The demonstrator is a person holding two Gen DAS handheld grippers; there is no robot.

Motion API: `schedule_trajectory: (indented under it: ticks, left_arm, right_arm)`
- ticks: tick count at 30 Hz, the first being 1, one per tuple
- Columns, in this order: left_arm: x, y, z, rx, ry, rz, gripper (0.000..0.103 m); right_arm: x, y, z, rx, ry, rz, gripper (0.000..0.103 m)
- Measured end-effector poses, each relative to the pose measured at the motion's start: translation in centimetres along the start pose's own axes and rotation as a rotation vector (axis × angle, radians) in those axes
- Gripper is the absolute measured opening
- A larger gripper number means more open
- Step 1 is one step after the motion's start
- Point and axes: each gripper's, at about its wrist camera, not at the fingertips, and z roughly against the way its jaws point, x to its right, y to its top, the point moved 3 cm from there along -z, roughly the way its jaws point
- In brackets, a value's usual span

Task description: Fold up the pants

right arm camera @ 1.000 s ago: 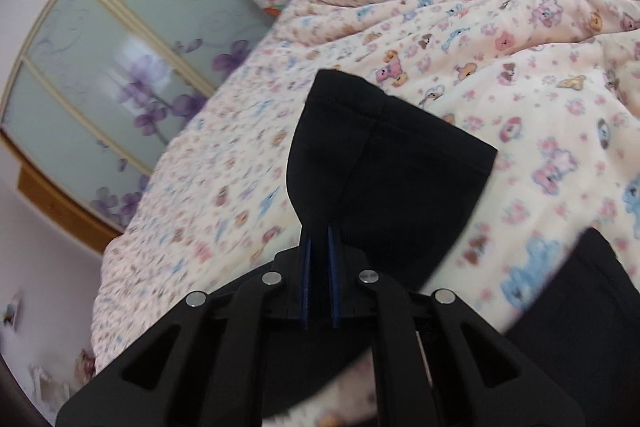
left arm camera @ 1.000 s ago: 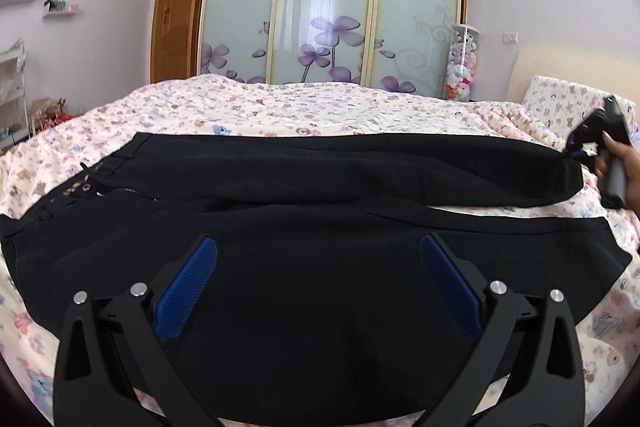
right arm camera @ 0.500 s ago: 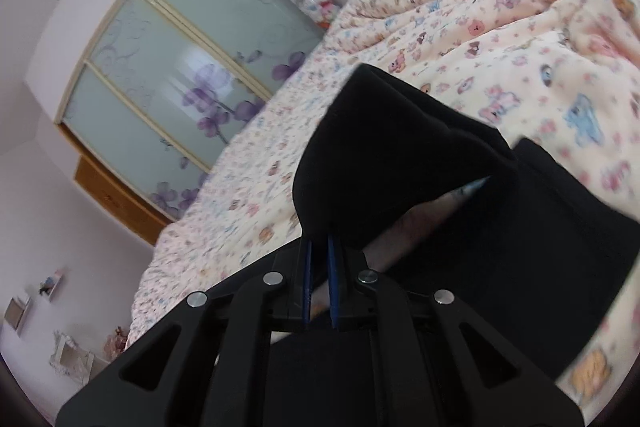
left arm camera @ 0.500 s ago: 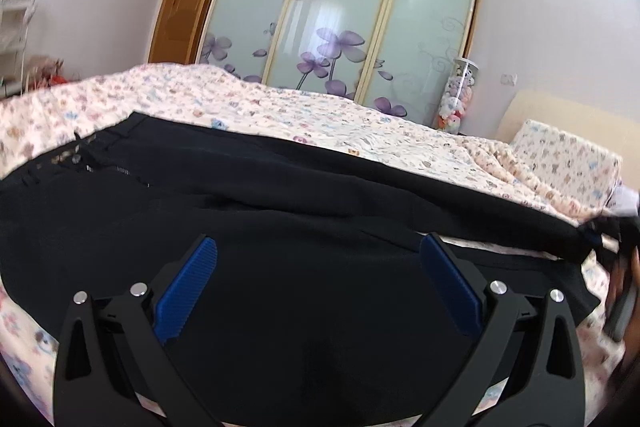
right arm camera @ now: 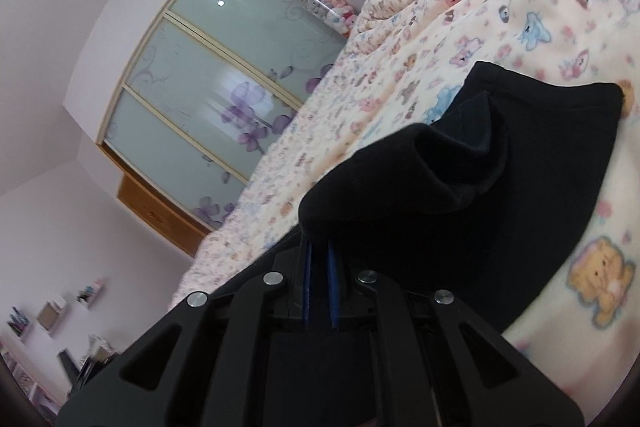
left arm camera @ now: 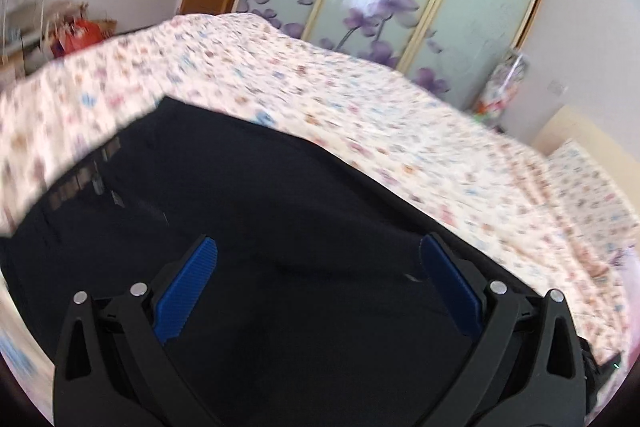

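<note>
My left gripper (left arm camera: 316,251) has its jaws spread wide with nothing between them, and the black pants (left arm camera: 280,211) lie flat on the bed directly ahead of and beneath those open fingers. My right gripper (right arm camera: 319,251) has its jaws pressed together, pinching a bunched fold of the pants (right arm camera: 500,187). The rest of that leg lies beyond my fingertips on the teddy-print bedspread (right arm camera: 500,27).

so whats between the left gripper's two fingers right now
Only the black pants, spread on the bed beneath the open left gripper; nothing is gripped. The left wrist view shows it.
</note>
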Motion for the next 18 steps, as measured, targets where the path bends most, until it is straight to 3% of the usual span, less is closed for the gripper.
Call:
schedule_trajectory:
  ticks: [3,7,13,16,18]
  left_arm:
    - [-0.8,3.5,-3.1,-0.044,0.042,0.010,0.101]
    - [-2.1,6.1,-8.0,-0.108,0.007,0.120,0.101]
    - [-2.4,7.8,-16.9,-0.236,-0.033,0.254,0.101]
    - [-2.5,7.8,-20.9,-0.298,-0.002,0.311,0.100]
    - [-2.8,7.7,-23.1,-0.331,0.026,0.365,0.087]
  right_arm:
    - [0.2,0.0,0.3,0.010,0.050,-0.021,0.007]
    - [0.0,0.2,0.8,0.031,0.095,-0.017,0.007]
    - [-0.2,-0.1,1.0,0.031,0.095,0.005,0.007]
    - [-0.1,0.0,0.8,0.026,0.098,0.009,0.007]
    - [0.1,-0.2,0.9,0.022,0.093,0.012,0.007]
